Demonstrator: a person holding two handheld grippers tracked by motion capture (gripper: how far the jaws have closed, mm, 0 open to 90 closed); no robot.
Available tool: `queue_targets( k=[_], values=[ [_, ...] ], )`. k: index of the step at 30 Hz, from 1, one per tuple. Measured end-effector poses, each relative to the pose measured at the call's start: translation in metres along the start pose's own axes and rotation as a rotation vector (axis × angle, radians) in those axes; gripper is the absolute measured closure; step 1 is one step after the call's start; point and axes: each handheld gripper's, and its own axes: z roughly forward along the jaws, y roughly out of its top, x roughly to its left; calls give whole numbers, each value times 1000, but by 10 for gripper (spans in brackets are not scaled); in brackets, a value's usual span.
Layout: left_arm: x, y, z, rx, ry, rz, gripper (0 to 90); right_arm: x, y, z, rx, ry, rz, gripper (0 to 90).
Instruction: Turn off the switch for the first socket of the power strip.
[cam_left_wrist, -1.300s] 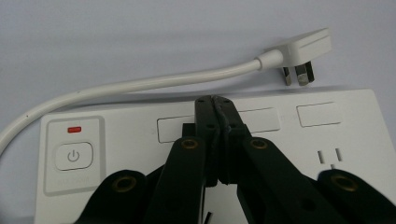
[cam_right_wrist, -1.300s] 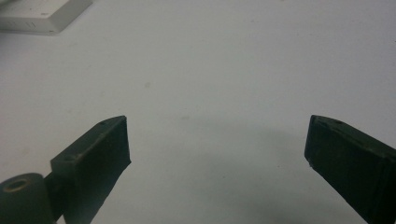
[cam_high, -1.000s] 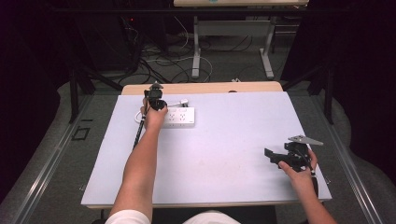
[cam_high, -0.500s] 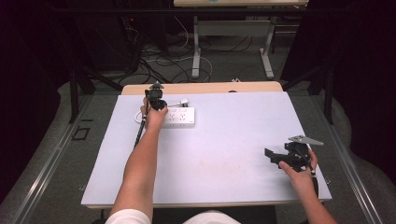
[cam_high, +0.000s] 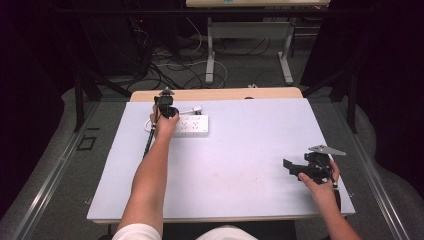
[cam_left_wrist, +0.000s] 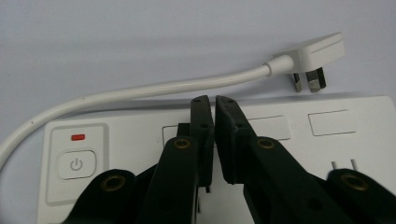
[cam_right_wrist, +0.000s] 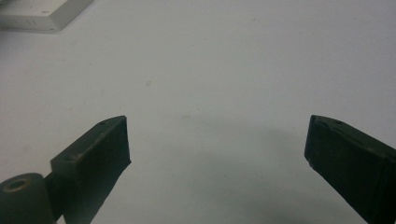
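Looking down from the high view, the left tool (cam_high: 165, 103) sits over the left end of a white strip (cam_high: 192, 125) at the table's (cam_high: 240, 165) far edge; the strip's long axis runs left to right. The right tool (cam_high: 300, 168) rests well apart, near the right edge.

In the left gripper view, jaws nearly closed, holding nothing, hover above the strip (cam_left_wrist: 289, 140) beside its switch (cam_left_wrist: 76, 164); the plug (cam_left_wrist: 313, 53) lies loose behind. Whether they touch is unclear.

In the right gripper view, jaws gape wide over bare table.
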Motion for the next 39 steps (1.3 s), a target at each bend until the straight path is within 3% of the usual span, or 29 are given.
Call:
queue_targets(
  k=[24,33,39],
  values=[
    [0,-2,3,-10,-4,11,900,0,0,0,0,6,3,64],
    [-2,-3,4,-21,4,-7,900,0,0,0,1,8,1,64],
    [-2,-4,4,-25,4,10,900,0,0,0,4,9,0,64]
  ],
)
